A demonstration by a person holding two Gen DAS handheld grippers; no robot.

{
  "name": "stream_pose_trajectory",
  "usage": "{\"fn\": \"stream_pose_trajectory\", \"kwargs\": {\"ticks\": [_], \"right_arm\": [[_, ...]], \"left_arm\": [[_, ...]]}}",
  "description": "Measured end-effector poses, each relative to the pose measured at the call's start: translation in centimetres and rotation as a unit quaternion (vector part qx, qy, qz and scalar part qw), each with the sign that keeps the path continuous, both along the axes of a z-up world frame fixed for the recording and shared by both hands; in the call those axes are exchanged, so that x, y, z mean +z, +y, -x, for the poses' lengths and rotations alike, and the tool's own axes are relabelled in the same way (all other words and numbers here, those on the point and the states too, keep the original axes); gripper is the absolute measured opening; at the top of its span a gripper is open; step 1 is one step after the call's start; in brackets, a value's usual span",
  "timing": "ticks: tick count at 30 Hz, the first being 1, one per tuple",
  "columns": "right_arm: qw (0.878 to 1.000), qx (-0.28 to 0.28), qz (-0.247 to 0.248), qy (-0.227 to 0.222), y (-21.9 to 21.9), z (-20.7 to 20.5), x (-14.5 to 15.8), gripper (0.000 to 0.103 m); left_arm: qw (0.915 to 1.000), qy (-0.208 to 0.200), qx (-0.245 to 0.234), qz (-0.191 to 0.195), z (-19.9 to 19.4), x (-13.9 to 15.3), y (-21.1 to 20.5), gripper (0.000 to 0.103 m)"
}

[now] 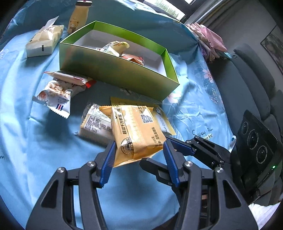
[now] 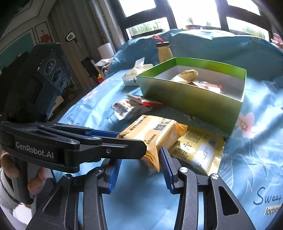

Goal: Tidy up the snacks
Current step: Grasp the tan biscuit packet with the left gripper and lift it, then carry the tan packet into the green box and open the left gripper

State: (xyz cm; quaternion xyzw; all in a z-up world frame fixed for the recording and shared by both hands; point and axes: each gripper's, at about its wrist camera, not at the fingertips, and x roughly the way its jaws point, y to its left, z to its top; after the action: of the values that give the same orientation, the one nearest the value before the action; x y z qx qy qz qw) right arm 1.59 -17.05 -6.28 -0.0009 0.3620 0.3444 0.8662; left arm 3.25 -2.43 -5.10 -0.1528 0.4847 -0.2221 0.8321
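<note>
Yellow snack packet [image 1: 138, 131]: lifted above the blue floral sheet [image 1: 35, 141], gripped at both sides.
My left jaws [image 1: 139, 152]: clamped on its near end.
My right jaws [image 2: 139, 164]: clamped on its corner.
Green box [image 1: 113, 70]: beyond, open, holding wrapped snacks [image 1: 116, 46].
Loose packets [image 1: 56, 93]: beside the box.

One green box [image 1: 113, 74], one bottle [image 1: 78, 17], seven snack packets [image 1: 138, 131], two tongs [image 1: 139, 150]

A home living room is showing here: a dark grey sofa [image 1: 247, 85] is sitting at the right of the left wrist view, framed pictures [image 2: 43, 32] are hanging at upper left of the right wrist view, and large windows [image 2: 176, 12] are letting daylight across a floral blue cloth [image 1: 203, 109].
</note>
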Motion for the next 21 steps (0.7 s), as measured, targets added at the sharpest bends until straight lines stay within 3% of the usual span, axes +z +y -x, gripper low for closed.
{"fn": "stream_pose_trajectory", "kwargs": {"ticks": [8, 21], "right_arm": [[1.000, 0.008, 0.001, -0.014, 0.5, 0.8, 0.8, 0.045], [0.998, -0.016, -0.013, -0.065, -0.7, -1.1, 4.6, 0.045]], "left_arm": [[0.9999, -0.009, 0.010, -0.004, 0.7, 0.9, 0.1, 0.053], [0.9981, -0.061, -0.004, -0.005, -2.3, 4.9, -1.3, 0.053]]}}
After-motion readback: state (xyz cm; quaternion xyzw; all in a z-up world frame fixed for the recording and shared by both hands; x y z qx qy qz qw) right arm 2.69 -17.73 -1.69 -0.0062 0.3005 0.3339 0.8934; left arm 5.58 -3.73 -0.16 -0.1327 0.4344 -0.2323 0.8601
